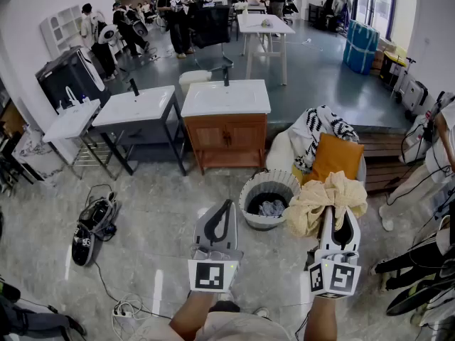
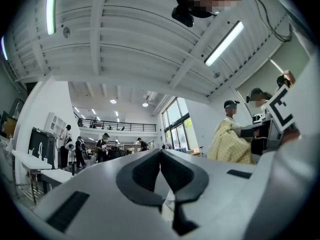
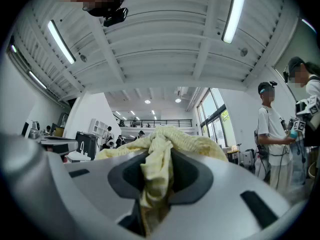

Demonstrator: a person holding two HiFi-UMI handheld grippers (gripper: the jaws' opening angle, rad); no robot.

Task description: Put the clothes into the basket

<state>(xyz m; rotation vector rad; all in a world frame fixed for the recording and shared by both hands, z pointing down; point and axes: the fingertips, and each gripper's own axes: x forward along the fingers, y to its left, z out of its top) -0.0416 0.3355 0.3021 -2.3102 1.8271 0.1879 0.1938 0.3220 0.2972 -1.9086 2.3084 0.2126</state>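
Observation:
A pale yellow garment [image 1: 323, 199] hangs bunched from my right gripper [image 1: 334, 212], whose jaws are shut on its folds [image 3: 156, 170]. It is held up in the air just right of the round grey basket [image 1: 250, 190], which has a small grey cloth [image 1: 271, 208] inside. My left gripper [image 1: 225, 206] is raised beside the basket's left rim, jaws shut with nothing between them [image 2: 160, 160]. In the left gripper view the yellow garment [image 2: 227, 144] shows off to the right.
Behind the basket stands a wooden sink cabinet [image 1: 226, 137]. A pile with an orange cushion [image 1: 334, 156] and a black-and-white cloth [image 1: 318, 128] lies on the right. Cables and a dark device [image 1: 92, 227] lie on the floor at left. A person [image 3: 272, 134] stands at right.

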